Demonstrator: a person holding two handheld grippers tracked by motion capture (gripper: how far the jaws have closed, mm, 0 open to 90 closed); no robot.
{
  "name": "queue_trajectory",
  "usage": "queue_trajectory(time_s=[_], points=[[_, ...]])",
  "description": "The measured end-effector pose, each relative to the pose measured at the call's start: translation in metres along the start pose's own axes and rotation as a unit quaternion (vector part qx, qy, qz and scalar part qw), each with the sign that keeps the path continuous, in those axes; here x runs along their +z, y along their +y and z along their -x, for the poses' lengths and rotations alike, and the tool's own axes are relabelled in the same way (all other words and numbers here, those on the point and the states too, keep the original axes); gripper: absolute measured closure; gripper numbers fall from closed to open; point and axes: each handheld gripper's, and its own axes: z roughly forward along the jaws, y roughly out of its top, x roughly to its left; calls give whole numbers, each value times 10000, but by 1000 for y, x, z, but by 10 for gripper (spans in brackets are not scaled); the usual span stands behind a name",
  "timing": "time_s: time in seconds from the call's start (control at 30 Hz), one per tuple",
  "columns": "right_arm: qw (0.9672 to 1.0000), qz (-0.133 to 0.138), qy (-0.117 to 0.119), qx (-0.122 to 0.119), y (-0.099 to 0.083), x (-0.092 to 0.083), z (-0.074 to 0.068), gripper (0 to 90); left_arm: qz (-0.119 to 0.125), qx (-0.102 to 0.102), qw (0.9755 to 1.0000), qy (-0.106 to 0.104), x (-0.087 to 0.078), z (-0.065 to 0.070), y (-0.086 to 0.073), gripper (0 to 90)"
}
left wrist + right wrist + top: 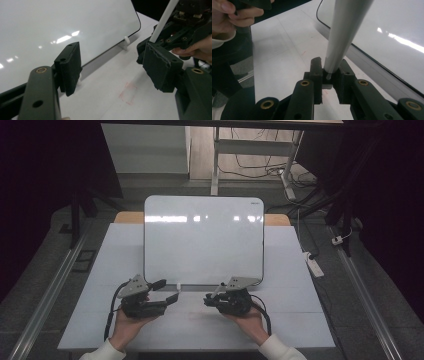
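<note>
Between right gripper jaws: white pen clamped at its end, pointing toward whiteboard | left gripper open, empty, beside it | pen likely light, stiff, slick; grip mid-barrel.

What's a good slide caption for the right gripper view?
Right gripper shut on a white marker, raised over the white table beside the whiteboard.

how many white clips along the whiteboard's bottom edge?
2 in the left gripper view: one clip at the board's near corner by the pen, another clip behind the left tongs' pad. Others may be hidden.
</note>
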Motion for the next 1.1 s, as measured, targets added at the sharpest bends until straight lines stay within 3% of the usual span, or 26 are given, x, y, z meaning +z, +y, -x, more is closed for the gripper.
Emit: queue_trajectory(time_s=[0.1, 0.17, 0.23, 0.37, 0.53, 0.6, 0.9, 1.1], points=[[10000, -17, 5, 13, 0, 2, -1, 775, -158, 562, 9982, 137, 8, 19, 13, 313], [10000, -12, 13, 12, 0, 2, -2, 775, -245, 1002, 9944, 222, 14, 35, 25, 311], [10000, 0, 28, 15, 0, 2, -4, 775, -184, 1165, 9930, 113, 20, 48, 35, 320], [10000, 33, 56, -14, 1, 2, -7, 775, -233, 1151, 9931, -80, 39, 59, 47, 346], [9999, 97, 56, -27, 2, 1, -10, 775, -336, 974, 9943, -261, 60, 59, 51, 388], [9999, 118, 51, -17, 3, 2, -10, 775, -338, 1001, 9939, -326, 65, 60, 50, 428], [9999, 68, 75, 87, 1, 5, -11, 775, -260, 1156, 9919, -468, 69, 63, 50, 775], [9998, 70, 116, 152, 0, 7, -11, 772, -273, 1217, 9913, -425, 67, 62, 50, 813]])
